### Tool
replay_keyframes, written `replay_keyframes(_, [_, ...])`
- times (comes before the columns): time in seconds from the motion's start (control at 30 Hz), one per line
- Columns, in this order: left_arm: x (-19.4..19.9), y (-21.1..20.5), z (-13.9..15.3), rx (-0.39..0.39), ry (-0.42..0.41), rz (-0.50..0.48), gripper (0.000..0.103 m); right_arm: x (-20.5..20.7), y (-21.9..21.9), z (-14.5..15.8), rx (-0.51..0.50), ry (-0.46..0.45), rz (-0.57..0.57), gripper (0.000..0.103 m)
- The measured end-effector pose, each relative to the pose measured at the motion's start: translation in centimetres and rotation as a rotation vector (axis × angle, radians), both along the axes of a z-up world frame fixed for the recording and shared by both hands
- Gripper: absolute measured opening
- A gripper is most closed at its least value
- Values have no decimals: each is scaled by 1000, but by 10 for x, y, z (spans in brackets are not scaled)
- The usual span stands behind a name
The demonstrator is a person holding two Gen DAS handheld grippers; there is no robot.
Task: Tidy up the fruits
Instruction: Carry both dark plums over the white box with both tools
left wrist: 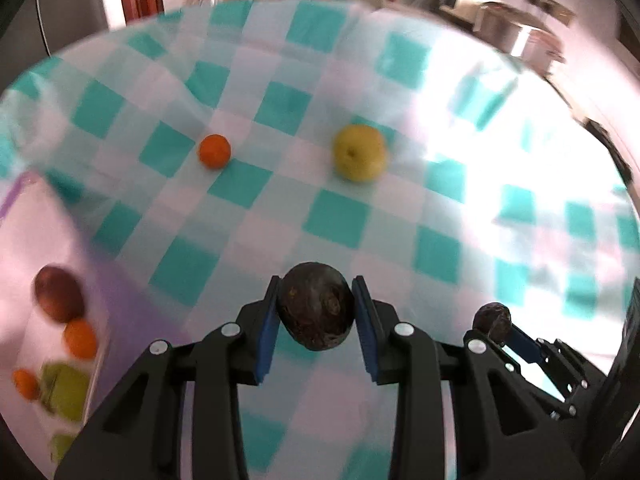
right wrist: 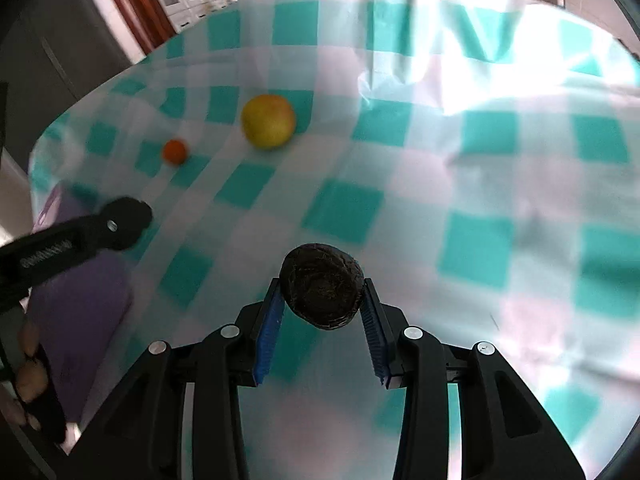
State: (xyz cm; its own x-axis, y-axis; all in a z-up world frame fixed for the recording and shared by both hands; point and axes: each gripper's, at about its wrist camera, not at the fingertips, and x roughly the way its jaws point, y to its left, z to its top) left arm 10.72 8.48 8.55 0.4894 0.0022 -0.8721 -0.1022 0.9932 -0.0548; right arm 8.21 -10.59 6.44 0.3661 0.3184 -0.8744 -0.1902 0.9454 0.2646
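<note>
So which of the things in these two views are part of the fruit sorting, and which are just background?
Part of the job:
- left gripper, shut on a dark wrinkled fruit
- right gripper, shut on a second dark fruit
- small orange fruit
- yellow apple
- purple tray with sorted fruit

Background:
- checked tablecloth
- metal pot

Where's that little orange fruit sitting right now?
The small orange fruit sits loose on the checked tablecloth, left of the yellow apple and apart from it, beyond both grippers.
</note>
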Motion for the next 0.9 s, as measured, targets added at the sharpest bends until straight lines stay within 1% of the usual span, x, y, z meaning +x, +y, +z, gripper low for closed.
replay_keyframes(0.07, [-34, -13, 15, -3, -24, -15, 35, -31, -19, 17, 1, -21, 12, 39])
replay_keyframes(0.17, [-87, -34, 35, 1, -56, -51, 35, -59, -43, 44, 14, -51, 18, 39])
replay_keyframes(0.23, [-105, -43, 44, 1, -66, -59, 35, -80, -53, 57, 22, -70, 32, 39])
replay_keyframes(0.27, [-121, -48, 50, 3, -75, -70, 35, -86, -55, 62, 24, -79, 41, 39])
replay_keyframes(0.3, [-126, -55, 54, 11, -82, -82, 35, -93, -57, 67, 29, -91, 51, 39])
replay_keyframes(0.43, [-166, -66, 74, 41, -112, -112, 35, -109, -60, 85, 66, -119, 64, 39])
replay_keyframes(0.53, [-184, -61, 90, 68, -138, -105, 35, -121, -59, 96, 90, -134, 78, 39])
replay_keyframes(0.67, [-196, -44, 101, 84, -149, -71, 35, -131, -40, 105, 110, -145, 122, 39])
replay_keyframes(0.9, [-207, -11, 100, 94, -132, -51, 35, -132, -7, 115, 124, -154, 142, 39])
